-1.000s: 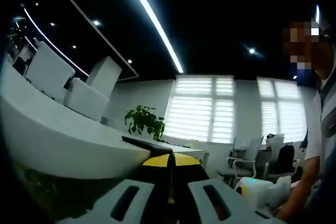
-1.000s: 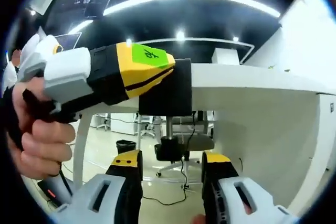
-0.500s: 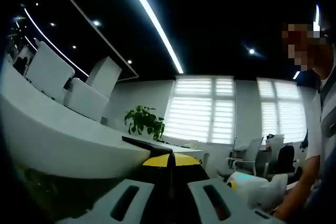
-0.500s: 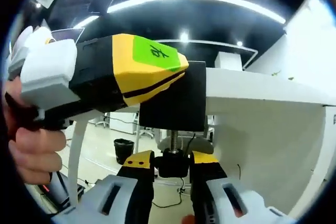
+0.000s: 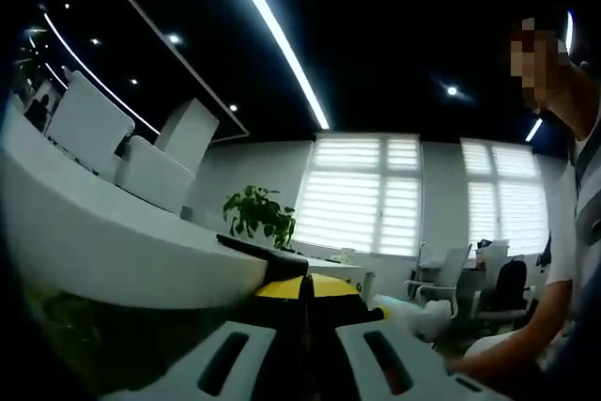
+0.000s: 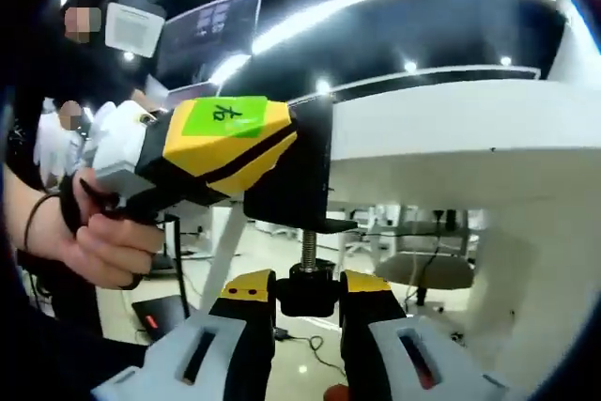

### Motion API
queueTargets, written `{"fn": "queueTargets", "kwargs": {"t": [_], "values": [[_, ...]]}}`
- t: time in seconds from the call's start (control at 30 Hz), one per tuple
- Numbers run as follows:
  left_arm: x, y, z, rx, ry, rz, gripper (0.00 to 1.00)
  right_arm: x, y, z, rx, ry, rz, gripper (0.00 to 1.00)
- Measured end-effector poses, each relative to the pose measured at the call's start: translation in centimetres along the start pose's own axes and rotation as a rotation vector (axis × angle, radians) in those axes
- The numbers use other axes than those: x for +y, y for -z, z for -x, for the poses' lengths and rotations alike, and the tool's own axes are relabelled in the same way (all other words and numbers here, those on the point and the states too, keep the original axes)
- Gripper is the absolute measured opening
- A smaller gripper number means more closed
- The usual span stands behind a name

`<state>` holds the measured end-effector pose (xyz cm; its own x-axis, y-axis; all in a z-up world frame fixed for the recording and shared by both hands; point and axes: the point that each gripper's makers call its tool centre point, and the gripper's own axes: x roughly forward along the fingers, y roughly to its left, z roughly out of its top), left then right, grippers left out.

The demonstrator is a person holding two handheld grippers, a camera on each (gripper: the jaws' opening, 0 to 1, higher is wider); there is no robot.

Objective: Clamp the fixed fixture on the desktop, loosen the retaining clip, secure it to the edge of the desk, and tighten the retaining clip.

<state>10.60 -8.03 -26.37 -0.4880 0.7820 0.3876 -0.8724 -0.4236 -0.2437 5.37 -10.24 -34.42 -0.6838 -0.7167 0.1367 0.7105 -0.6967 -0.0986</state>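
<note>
Black clamp sits at frame centre in the right gripper view, hooked over the white desk's edge. Left gripper, clenched, grips its body from the left. Right gripper pinches the screw knob below, open floor beyond.

Office interior: dark ceiling with a long light strip and spot lamps, two blind-covered windows in a pale wall. A potted plant stands on the curved white surface; office chairs stand beyond.
</note>
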Motion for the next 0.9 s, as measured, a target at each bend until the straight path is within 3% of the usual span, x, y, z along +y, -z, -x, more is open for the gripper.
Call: {"fn": "queueTargets", "kwargs": {"t": [0.23, 0.43, 0.67, 0.77, 0.9], "values": [[0.4, 0.0, 0.0, 0.012, 0.002, -0.011, 0.02, 0.4, 0.0, -0.1, -0.002, -0.108, -0.026, 0.25], [0.5, 0.0, 0.0, 0.015, 0.003, -0.015, 0.02, 0.5, 0.1, -0.2, -0.003, -0.136, -0.034, 0.25], [0.0, 0.0, 0.0, 0.020, 0.003, -0.034, 0.02, 0.5, 0.0, -0.1, 0.015, -0.084, 0.028, 0.26], [-0.1, 0.1, 0.1, 0.021, 0.004, -0.035, 0.02, -0.2, -0.1, 0.2, 0.010, 0.026, 0.077, 0.30], [-0.3, 0.1, 0.1, 0.012, 0.007, -0.034, 0.02, 0.6, -0.2, 1.4, -0.028, 0.142, -0.044, 0.36]]}}
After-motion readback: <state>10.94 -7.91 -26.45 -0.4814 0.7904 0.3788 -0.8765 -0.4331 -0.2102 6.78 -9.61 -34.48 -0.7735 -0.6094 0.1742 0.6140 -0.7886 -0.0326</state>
